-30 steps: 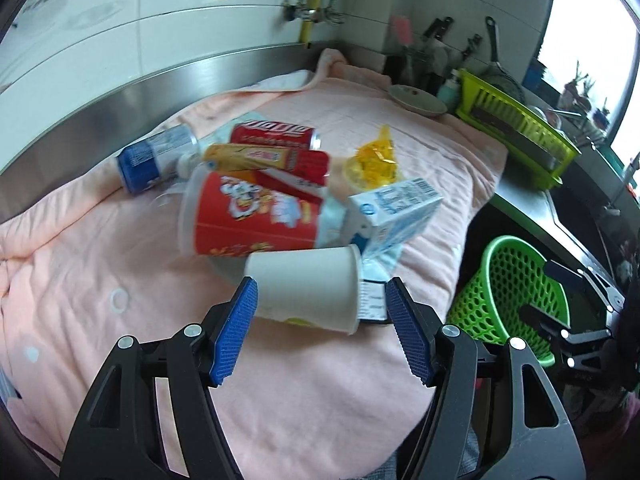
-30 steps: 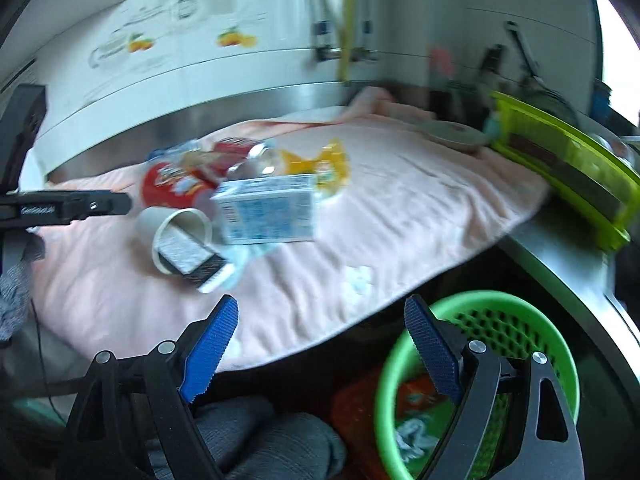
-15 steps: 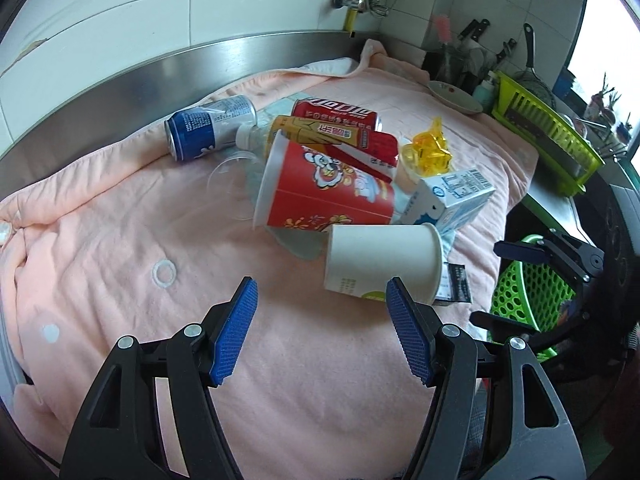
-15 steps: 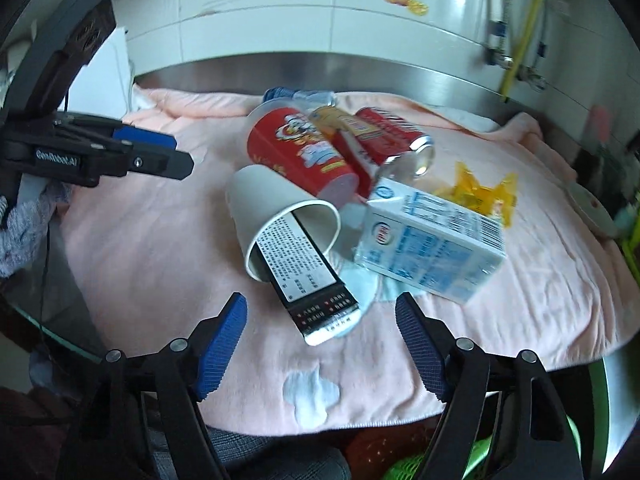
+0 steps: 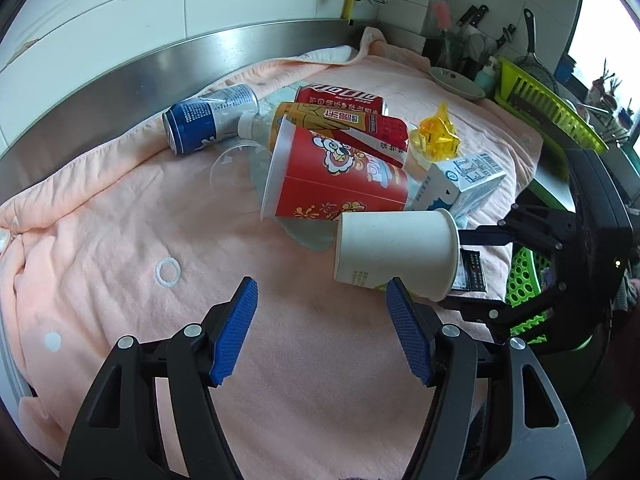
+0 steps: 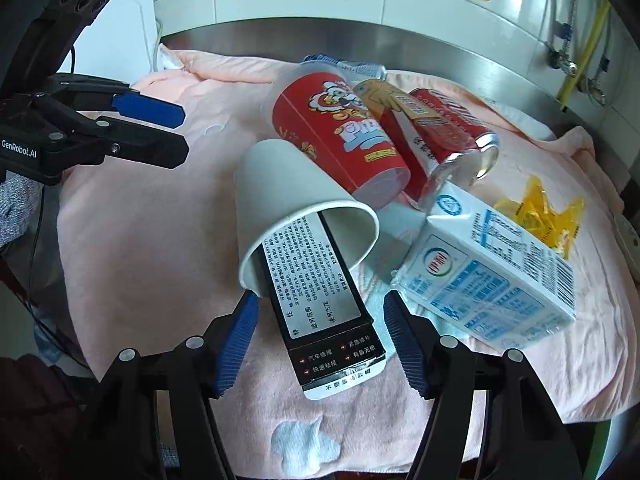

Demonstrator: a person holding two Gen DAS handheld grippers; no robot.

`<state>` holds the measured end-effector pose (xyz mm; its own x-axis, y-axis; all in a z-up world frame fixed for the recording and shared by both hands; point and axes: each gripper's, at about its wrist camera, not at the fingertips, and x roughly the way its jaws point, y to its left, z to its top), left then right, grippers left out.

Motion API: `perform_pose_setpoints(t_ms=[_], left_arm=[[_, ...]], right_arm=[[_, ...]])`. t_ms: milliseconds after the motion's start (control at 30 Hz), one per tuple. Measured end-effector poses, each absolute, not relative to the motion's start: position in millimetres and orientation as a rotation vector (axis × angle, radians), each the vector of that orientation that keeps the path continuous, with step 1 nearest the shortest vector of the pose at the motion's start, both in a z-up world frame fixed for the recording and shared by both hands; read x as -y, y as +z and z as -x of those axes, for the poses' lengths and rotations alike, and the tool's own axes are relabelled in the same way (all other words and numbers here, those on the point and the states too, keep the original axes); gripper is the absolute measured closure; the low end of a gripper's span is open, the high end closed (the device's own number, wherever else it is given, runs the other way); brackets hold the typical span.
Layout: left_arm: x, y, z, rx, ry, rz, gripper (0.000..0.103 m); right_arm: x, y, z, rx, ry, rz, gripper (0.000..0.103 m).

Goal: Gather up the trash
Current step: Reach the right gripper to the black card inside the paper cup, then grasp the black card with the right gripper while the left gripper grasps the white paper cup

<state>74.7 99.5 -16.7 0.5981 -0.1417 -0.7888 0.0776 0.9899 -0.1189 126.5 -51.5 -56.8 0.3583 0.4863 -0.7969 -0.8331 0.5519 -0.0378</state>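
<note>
Trash lies piled on a pink towel [image 5: 120, 256]: a white paper cup [image 5: 394, 250] on its side with a black box [image 6: 320, 304] sticking out of its mouth, a red paper cup [image 5: 340, 176], a milk carton [image 6: 492, 280], a red can [image 6: 452, 128], a blue can [image 5: 210, 118] and a yellow wrapper [image 5: 436, 134]. My right gripper [image 6: 320, 340] is open, its fingers either side of the black box. My left gripper [image 5: 322, 328] is open and empty, just short of the white cup.
A green basket [image 5: 524, 276] stands below the counter's right edge, behind my right gripper. A green dish rack [image 5: 548, 108] and a small plate [image 5: 456, 82] sit at the back right. A steel backsplash [image 5: 120, 80] runs behind the towel.
My right gripper has swung from the green basket over to the pile and closed in around the black box. My left gripper has backed off a little from the white cup.
</note>
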Motion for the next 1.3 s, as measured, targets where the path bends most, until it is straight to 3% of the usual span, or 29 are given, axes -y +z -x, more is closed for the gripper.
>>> perform_pose_setpoints(t_ms=[133, 600, 667, 967, 1300], left_arm=[[-97.8, -19.5, -76.7, -0.935, -0.129, 0.065, 0.037], [-86.6, -17.8, -85.5, -0.96, -0.122, 0.237, 0.031], [-79.0, -17.6, -84.9, -0.956, -0.128, 0.224, 0.025], [-42.1, -17.9, -91.0, -0.937, -0.145, 0.069, 0.013], [-46.3, -32.8, -114.3, -0.95, -0.188, 0.053, 0.008]], right_arm=[[49.0, -59.8, -128.2, -0.84, 0.921, 0.491, 0.054], [76.3, -48.8, -104.3, -0.797, 0.9, 0.446, 0.056], [80.9, -47.9, -99.7, -0.791, 0.89, 0.445, 0.056], [109.1, -41.3, -85.3, -0.781, 0.842, 0.404, 0.056], [128.0, -41.0, -77.4, -0.792, 0.796, 0.358, 0.058]])
